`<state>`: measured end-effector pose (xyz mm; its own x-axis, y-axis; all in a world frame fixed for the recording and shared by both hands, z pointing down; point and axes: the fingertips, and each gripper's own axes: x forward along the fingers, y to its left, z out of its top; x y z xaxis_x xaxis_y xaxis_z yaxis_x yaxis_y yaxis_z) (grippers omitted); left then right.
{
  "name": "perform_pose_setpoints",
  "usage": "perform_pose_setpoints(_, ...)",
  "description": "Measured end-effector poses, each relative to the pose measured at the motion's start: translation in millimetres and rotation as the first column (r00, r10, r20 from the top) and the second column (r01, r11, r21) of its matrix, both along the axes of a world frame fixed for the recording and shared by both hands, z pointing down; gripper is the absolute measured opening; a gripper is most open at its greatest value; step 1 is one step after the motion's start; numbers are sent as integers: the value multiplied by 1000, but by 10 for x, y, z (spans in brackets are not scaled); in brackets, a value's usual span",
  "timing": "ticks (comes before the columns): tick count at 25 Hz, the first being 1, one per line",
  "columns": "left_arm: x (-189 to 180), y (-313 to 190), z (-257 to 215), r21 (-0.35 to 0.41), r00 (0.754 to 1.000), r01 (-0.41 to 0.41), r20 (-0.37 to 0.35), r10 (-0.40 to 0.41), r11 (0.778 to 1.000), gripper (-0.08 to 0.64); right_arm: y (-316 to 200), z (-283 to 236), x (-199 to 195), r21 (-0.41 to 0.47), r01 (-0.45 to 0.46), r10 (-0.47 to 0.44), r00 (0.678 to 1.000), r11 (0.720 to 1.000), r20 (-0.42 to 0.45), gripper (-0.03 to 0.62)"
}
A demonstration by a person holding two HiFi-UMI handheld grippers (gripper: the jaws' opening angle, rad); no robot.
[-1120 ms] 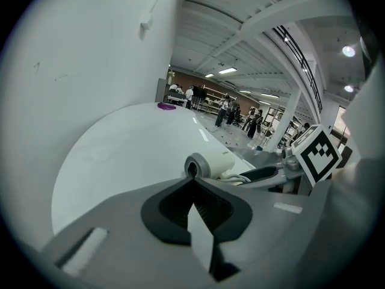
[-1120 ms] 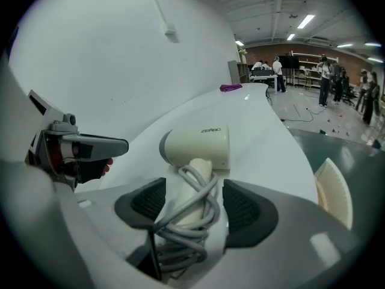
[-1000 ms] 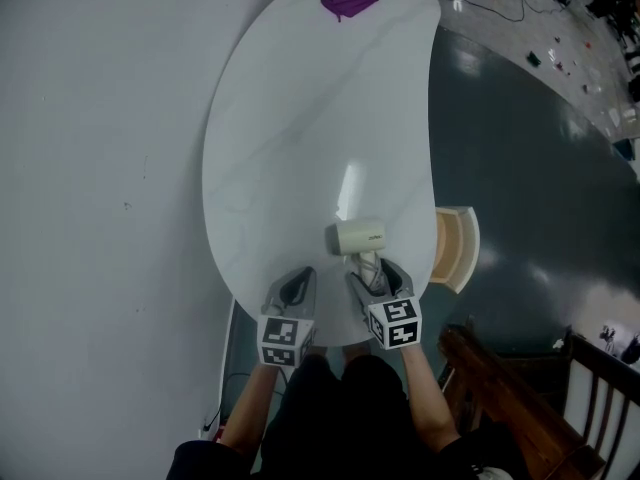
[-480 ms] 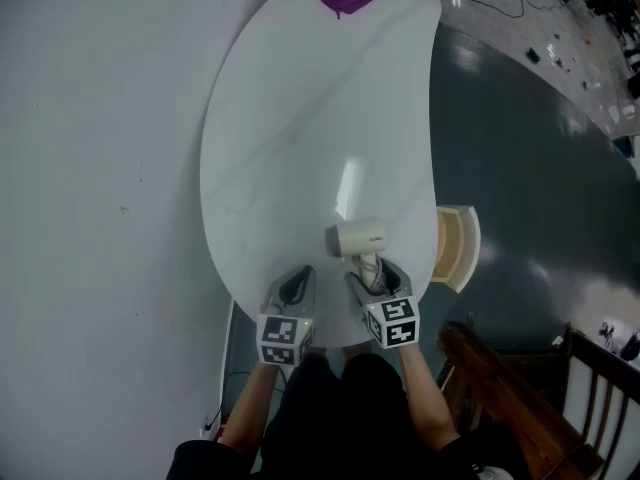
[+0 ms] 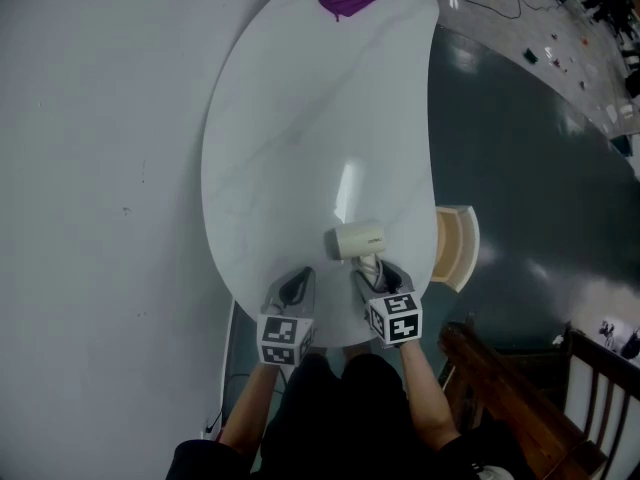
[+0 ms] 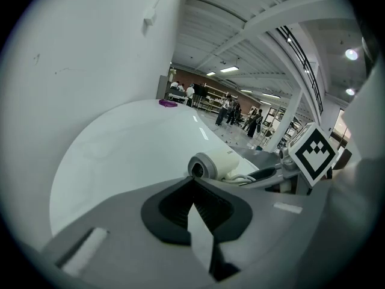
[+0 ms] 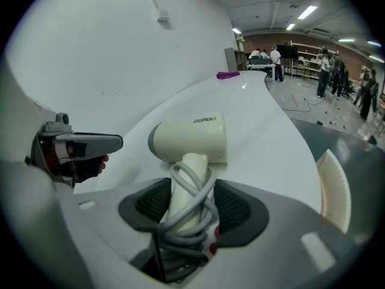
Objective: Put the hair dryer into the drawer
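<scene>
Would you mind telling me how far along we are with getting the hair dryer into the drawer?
Done: the drawer stands open beside the table. In hand: the right tongs have just been closing onto the cord-wrapped handle of the hair dryer, which sits between them; the dryer lies on the table. Remaining: lifting it and placing it in the drawer.

A white wall [image 5: 100, 118] runs along the left edge of a white, rounded table [image 5: 300, 118]. Off the table's right edge lies a dark, glossy floor [image 5: 520, 168]. A wooden chair [image 5: 490, 373] stands near the table's near right corner. Strip lights [image 7: 307, 11] shine on the hall's ceiling.
</scene>
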<state>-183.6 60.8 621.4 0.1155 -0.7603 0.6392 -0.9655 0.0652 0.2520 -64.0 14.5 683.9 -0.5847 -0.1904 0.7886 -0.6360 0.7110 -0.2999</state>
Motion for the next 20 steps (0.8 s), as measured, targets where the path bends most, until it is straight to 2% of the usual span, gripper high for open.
perform_pose_setpoints(20,-115,30,-160,24,1000,-9,8,9,1000,5,-4,-135,9,-25,-63,64,998,998,13,210)
